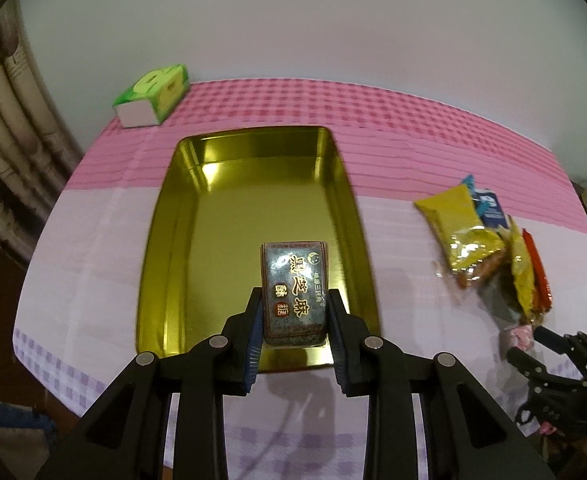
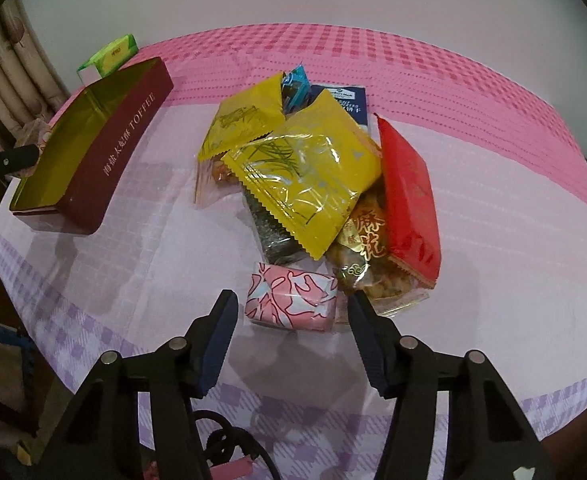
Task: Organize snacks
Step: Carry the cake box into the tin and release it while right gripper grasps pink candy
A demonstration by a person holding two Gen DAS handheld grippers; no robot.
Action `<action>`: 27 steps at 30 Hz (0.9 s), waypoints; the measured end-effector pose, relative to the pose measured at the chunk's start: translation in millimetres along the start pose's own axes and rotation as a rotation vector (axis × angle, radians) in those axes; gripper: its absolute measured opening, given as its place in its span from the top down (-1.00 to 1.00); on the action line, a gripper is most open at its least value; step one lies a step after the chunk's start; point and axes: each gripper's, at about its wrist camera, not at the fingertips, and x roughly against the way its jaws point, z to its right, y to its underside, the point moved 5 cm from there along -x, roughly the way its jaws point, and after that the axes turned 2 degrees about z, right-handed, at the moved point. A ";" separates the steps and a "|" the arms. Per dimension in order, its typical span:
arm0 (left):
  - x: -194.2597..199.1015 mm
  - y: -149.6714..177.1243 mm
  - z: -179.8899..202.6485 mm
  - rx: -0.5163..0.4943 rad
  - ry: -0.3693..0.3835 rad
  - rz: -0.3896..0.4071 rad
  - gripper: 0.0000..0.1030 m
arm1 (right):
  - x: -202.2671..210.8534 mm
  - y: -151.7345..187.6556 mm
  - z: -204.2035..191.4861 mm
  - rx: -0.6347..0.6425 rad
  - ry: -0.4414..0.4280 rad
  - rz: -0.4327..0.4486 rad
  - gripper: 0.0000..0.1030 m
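My left gripper (image 1: 295, 296) is shut on a grey sesame snack packet (image 1: 293, 276) and holds it over the near end of an open tin with a gold inside (image 1: 181, 240). The same tin shows a maroon outer wall (image 2: 105, 160) in the right wrist view. My right gripper (image 2: 293, 312) points down at a small pink patterned packet (image 2: 291, 296) that lies on the cloth. Its jaws are open, one on each side of the packet, with a gap on the left side. Behind it lies a pile of snacks: yellow packets (image 2: 305, 172), a red one (image 2: 409, 200) and a clear bag of fried snacks (image 2: 365, 264).
A green tissue box (image 1: 151, 94) stands at the far left corner of the table, behind the tin. The pink and lilac checked tablecloth (image 1: 413, 128) covers the round table, and its edge runs close below both grippers. A curtain (image 1: 9, 140) hangs at the left.
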 end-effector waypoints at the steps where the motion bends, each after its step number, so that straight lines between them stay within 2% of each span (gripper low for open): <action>1: -2.2 0.3 -3.6 0.003 -0.001 -0.005 0.41 | -0.7 -0.2 -0.6 0.000 0.005 -0.001 -0.04; 10: -22.9 5.6 -32.8 0.012 -0.023 -0.053 0.41 | -7.7 -1.0 -3.1 -0.019 0.018 -0.019 0.14; 20: -36.8 12.3 -38.8 -0.027 -0.048 -0.086 0.41 | -10.7 -3.4 -8.3 -0.001 0.032 -0.017 0.18; 27: -46.3 18.4 -48.3 -0.015 -0.071 -0.115 0.41 | -10.5 -3.2 -11.9 0.016 0.036 -0.011 0.20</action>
